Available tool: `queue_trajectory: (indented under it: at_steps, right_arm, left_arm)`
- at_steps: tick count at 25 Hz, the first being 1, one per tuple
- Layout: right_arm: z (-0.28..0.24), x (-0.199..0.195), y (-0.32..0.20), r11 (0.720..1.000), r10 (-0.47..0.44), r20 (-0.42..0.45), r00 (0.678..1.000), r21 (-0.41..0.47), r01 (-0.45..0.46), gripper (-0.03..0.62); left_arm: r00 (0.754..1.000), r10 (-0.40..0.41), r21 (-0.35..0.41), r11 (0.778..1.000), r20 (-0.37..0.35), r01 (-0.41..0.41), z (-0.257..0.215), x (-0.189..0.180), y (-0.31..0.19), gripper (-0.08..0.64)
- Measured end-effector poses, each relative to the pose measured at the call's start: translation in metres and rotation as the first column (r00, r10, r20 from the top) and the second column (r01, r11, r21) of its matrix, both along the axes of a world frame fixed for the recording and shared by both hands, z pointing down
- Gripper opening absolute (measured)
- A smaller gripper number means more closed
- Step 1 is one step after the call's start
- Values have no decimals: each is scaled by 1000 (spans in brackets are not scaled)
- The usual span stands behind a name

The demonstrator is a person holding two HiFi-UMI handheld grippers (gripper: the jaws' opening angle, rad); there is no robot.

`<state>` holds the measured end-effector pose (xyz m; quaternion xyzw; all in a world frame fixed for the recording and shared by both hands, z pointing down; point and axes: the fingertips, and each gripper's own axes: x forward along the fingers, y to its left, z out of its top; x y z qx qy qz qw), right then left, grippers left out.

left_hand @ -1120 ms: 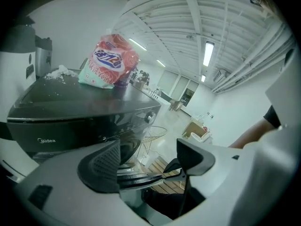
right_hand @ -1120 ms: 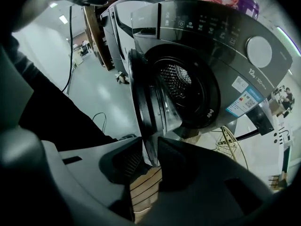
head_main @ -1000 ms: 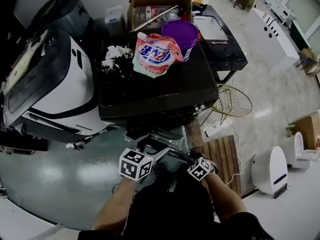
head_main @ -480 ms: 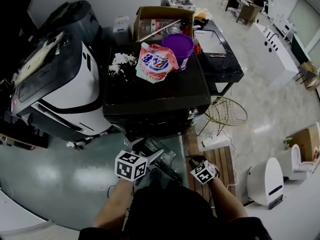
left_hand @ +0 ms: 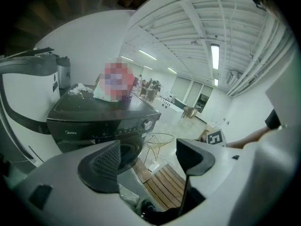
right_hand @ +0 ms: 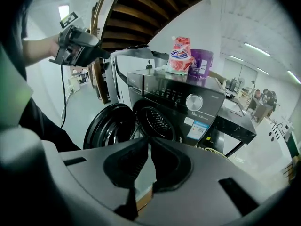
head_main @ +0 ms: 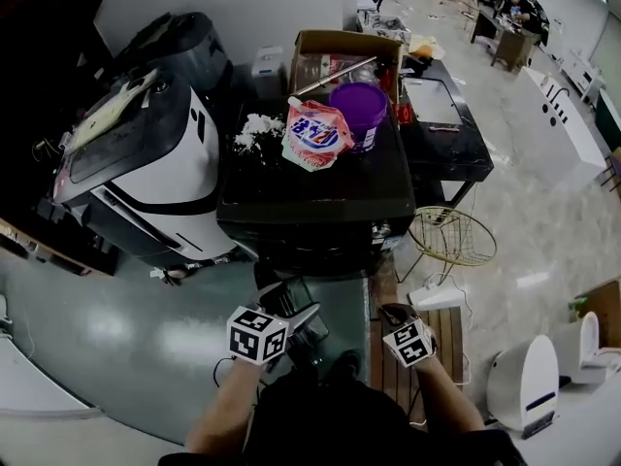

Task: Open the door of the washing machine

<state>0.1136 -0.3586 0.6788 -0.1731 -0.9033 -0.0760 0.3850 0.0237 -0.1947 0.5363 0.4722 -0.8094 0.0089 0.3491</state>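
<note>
Door: the washing machine (right_hand: 181, 100) has its round door (right_hand: 109, 126) swung wide at the left-centre of the right gripper view. It hangs on the left of the drum mouth (right_hand: 157, 120), which is fully exposed, so I judge the task as good as done.
Right gripper: my right gripper (right_hand: 149, 160) sits at the bottom centre of its own view with its jaws pressed together and nothing between them. It faces the opening and is well apart from the door. I read that as a hand with no hold left to keep.
Left gripper: my left gripper (left_hand: 149, 155) has its jaws wide apart and empty, with only the machine front and the wooden slats (left_hand: 162, 185) showing through the gap. It looks to be held up and out of the door's swing.
Machine top: the detergent bag (head_main: 315, 134) and the purple tub (head_main: 359, 113) stand in the upper centre of the head view. They are set back from the front edge, so the door's swing should not disturb them.
Next: I would only check that the door stays open.
</note>
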Motion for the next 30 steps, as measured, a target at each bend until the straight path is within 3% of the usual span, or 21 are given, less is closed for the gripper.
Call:
queue_trajectory:
  at_steps: [7,13,19,25,27,30]
  right_arm:
    - [-49,-30,0,1000,-7,131,991,-21,10,26]
    - [-112,-70,8,996,70,244,967,-75,-53,17]
    - [-170,-104,40,999,-13,352,936,-44,30,17]
    - [-236,-122,63,993,-32,471,882,-86,82,15]
    - [-256,-125,73,991,-40,509,860,-90,99,16]
    - [-282,-128,84,986,-30,554,832,-122,117,15]
  left_arm:
    - [996,-28,-7,1000,88,29,-27,-11,11,393]
    - [983,-31,5,1000,179,31,-53,-40,41,388]
    - [961,-114,51,993,254,105,-80,-67,78,373]
    - [928,-155,77,988,339,137,-110,-81,99,359]
    - [914,-179,108,983,365,150,-125,-88,106,333]
    - [894,-209,163,974,396,156,-147,-95,113,227]
